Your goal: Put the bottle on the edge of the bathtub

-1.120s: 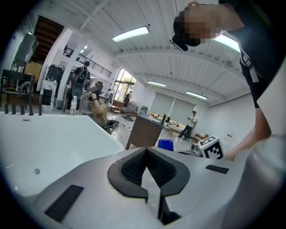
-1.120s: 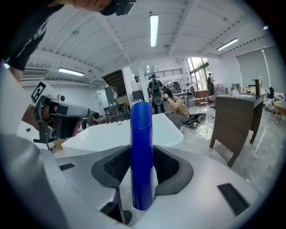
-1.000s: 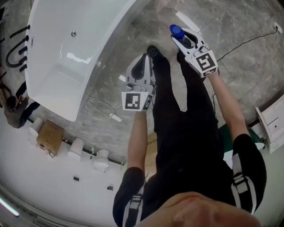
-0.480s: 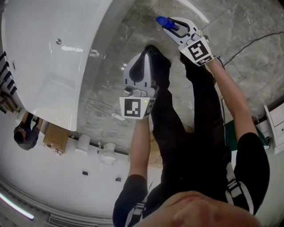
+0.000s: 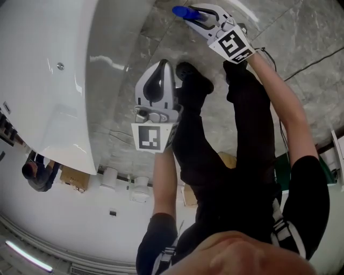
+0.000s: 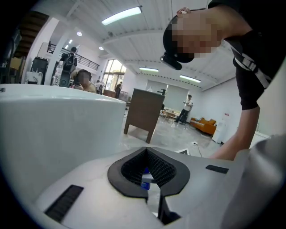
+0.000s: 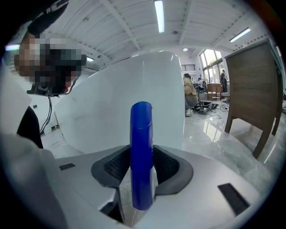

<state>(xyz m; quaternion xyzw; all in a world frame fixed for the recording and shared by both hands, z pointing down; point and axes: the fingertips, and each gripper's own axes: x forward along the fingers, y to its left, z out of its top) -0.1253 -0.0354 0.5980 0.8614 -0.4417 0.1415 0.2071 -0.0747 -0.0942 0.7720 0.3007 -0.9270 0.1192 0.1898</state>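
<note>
A blue bottle (image 5: 184, 12) (image 7: 141, 152) stands upright between the pads of my right gripper (image 5: 200, 14) (image 7: 142, 169), which is shut on it. The gripper hangs above the marble floor, to the right of the white bathtub (image 5: 48, 80) (image 7: 111, 120). In the right gripper view the tub's curved wall rises just behind the bottle. My left gripper (image 5: 159, 70) (image 6: 149, 169) is lower and nearer the tub (image 6: 53, 129), with its jaws together and nothing between them.
The person's black-trousered legs and shoes (image 5: 192, 80) stand on the grey marble floor between the grippers. A brown wooden cabinet (image 6: 144, 112) (image 7: 254, 103) stands beyond the tub. A cable (image 5: 314, 52) crosses the floor at right. A cardboard box (image 5: 75, 178) and white fixtures (image 5: 109, 178) line the wall.
The bathtub has come closer and fills more of the left side. My right gripper with the bottle has moved up and left toward the tub. The left gripper has drifted slightly left.
</note>
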